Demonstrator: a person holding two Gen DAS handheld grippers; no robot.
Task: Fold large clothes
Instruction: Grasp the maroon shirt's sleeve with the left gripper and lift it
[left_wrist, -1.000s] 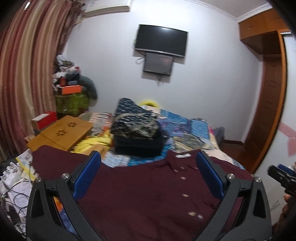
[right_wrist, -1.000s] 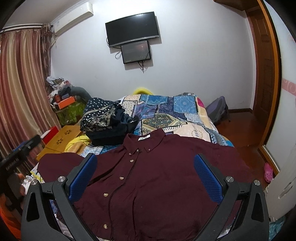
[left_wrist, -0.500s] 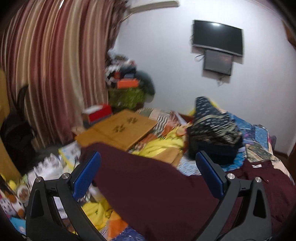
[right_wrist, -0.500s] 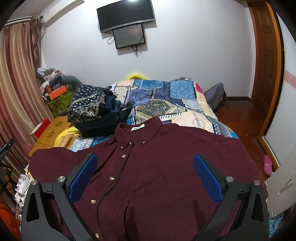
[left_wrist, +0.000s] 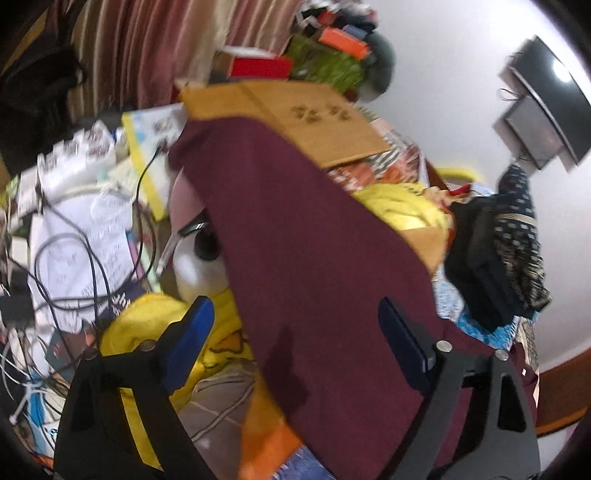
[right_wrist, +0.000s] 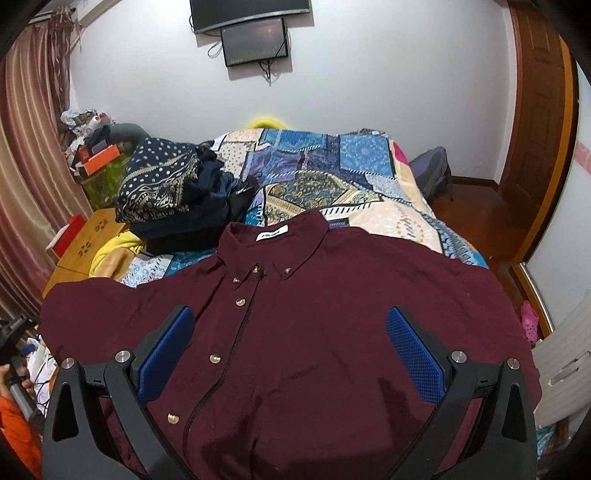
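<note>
The left gripper (left_wrist: 295, 332) had swung from the shirt's (right_wrist: 332, 314) front towards its sleeve (left_wrist: 280, 206) at nine o'clock, jaws wide, empty; the right gripper (right_wrist: 291, 354) hovered wide too; a sleeve fold looked imminent.

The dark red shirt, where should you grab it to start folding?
Probably the left sleeve's end, coming from the shirt's outer left side. The shirt lies flat, buttons up, and that sleeve stretches straight past the bed edge, so its end is free to pinch. The left gripper points along it, jaws open.
</note>
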